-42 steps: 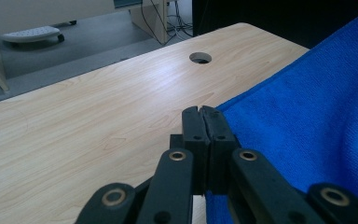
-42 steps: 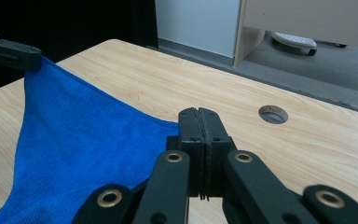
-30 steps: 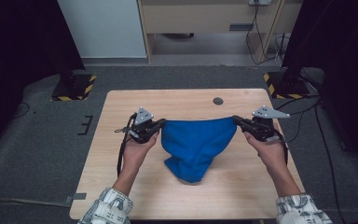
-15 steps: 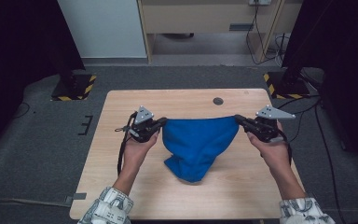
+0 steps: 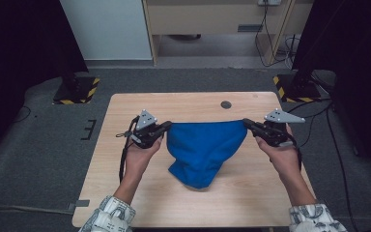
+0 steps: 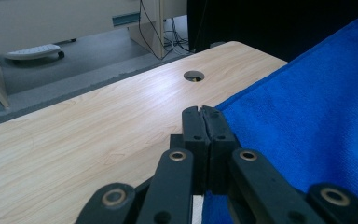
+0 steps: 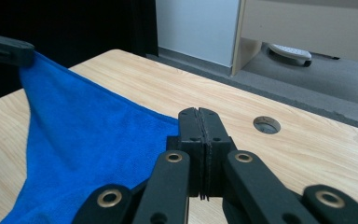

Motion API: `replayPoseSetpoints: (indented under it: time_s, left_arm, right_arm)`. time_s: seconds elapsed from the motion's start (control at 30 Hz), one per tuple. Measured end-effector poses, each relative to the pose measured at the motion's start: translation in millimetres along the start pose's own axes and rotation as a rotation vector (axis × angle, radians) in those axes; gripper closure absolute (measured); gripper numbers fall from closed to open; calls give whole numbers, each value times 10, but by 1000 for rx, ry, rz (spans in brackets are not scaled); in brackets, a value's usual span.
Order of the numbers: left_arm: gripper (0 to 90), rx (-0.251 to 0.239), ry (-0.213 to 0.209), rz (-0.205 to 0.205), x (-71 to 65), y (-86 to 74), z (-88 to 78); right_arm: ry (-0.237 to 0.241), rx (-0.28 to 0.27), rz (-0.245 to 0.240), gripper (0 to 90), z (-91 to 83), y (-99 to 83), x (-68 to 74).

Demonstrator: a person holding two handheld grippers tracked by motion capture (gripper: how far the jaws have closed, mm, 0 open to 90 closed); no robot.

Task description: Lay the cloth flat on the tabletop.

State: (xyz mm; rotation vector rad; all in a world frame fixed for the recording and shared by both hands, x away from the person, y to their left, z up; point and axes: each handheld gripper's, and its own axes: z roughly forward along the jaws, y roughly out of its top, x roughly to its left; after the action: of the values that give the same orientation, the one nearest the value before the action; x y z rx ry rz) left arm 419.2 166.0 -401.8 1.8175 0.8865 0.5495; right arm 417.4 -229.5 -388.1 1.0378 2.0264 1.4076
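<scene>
A blue cloth (image 5: pixel 204 149) hangs stretched between my two grippers above the wooden table (image 5: pixel 188 106), and its lower end droops onto the tabletop. My left gripper (image 5: pixel 167 126) is shut on the cloth's left top corner; in the left gripper view its jaws (image 6: pixel 204 112) pinch the blue cloth (image 6: pixel 317 121) at the edge. My right gripper (image 5: pixel 245 123) is shut on the right top corner, and the right gripper view has the jaws (image 7: pixel 198 113) closed on the blue cloth (image 7: pixel 74 135). The other gripper (image 7: pixel 4 49) holds the far corner there.
A round cable hole (image 5: pixel 226 104) sits in the table near its far edge. Beyond the table stand a pale cabinet (image 5: pixel 108 29) and a desk with cables. Black stands with yellow-striped bases (image 5: pixel 77 89) flank the table on a grey carpet.
The cloth's top edge is pulled slightly tauter between the grippers. Both hands stay almost where they were.
</scene>
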Motion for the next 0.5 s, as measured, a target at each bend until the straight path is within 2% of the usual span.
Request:
replayPoseSetpoints:
  time_s: [0.27,0.33,0.5]
  left_arm:
    - [887,-3,-3,5,-14,8,-35]
    - [887,-5,-3,7,-18,10,-48]
    - [887,-16,-5,10,-32,24,-85]
  right_arm:
    - [-2,18,10,895,89,-61,-41]
    - [-3,12,19,895,81,-64,-32]
    - [6,-7,6,895,2,-52,14]
